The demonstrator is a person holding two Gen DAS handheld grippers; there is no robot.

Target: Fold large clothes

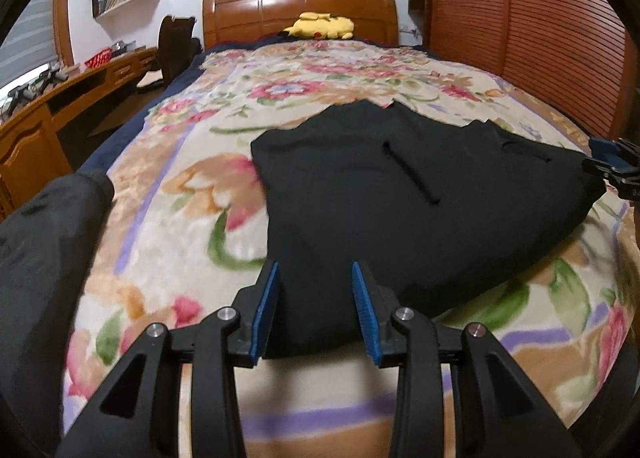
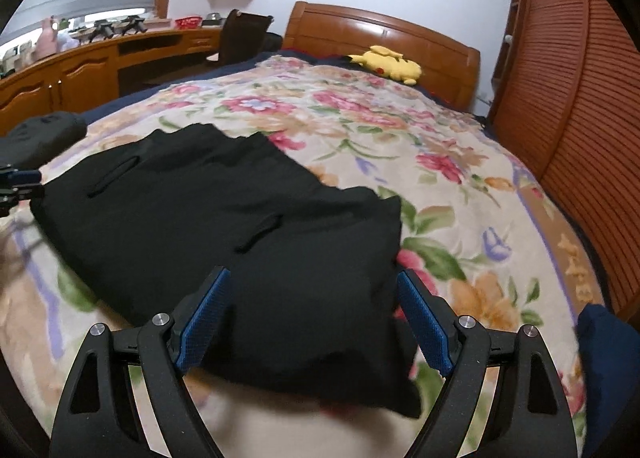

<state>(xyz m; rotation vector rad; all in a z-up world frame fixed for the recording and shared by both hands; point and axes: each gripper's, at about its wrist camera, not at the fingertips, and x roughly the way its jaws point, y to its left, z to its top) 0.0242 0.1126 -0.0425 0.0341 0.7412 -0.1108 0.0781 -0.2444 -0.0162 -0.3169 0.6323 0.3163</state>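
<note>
While the black garment [image 1: 400,210] lies partly folded on the flowered blanket [image 1: 168,186] of the bed, the left gripper [image 1: 316,310] hangs over its near edge, fingers narrowly apart and gripping nothing. Beside it, the right gripper [image 2: 316,322] stands wide over the near corner, empty.

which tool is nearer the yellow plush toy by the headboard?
Hard to separate. The left tool and right tool both sit at the near edge of the black garment, far from the yellow plush toy.
</note>
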